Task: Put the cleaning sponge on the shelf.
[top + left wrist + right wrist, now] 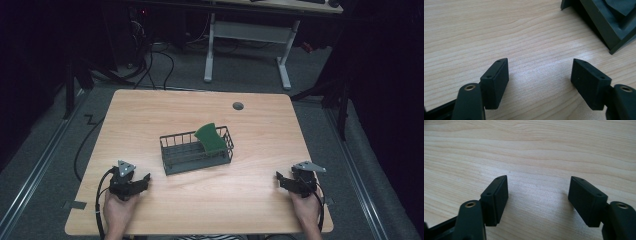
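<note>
Resting on table (200, 210): left gripper (145, 179), right gripper (280, 178), fingers released; basket (197, 159) unlabelled.

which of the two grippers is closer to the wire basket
The left gripper. Its own view catches the basket's corner beside the open jaws; the right gripper sits farther off.

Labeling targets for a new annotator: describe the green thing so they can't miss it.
Start at the wooden table; near its middle sits a dark wire basket. The green sponge leans tilted in the basket's right end, poking above the rim. It is the one bright green item in the scene; everything around it is dark or wood-coloured.
</note>
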A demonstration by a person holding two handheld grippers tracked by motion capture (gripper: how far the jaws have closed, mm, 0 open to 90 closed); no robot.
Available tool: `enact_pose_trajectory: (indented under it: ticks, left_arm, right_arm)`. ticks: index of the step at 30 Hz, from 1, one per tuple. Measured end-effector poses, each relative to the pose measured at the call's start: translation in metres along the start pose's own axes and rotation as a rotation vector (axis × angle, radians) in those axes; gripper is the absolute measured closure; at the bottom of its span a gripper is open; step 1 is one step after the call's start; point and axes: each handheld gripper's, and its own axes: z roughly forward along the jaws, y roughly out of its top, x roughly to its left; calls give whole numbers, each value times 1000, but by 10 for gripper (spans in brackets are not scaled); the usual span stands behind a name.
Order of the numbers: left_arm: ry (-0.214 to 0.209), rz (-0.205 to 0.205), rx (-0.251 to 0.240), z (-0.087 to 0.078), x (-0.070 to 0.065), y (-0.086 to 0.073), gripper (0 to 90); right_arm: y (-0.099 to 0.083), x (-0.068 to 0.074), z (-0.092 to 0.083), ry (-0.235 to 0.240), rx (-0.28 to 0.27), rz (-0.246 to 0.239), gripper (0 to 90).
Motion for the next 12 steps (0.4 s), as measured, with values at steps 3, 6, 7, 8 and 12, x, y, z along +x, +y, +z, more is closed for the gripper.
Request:
enact_pose_trajectory:
  ticks: [3,6,7,8,12]
  left_arm:
    - [0,0,0,0,0,0,310]
    - [-1,0,0,0,0,0,309]
    - [-1,0,0,0,0,0,309]
    - [-1,-1,0,0,0,0,309]
    - [-1,-1,0,0,0,0,309]
  right_arm:
    - [0,1,0,-9,0,1,305]
    - [0,1,0,-6,2,3,296]
    - [0,1,0,-6,2,2,293]
    - [-1,1,0,-7,2,3,291]
    - [-1,1,0,-7,2,2,289]
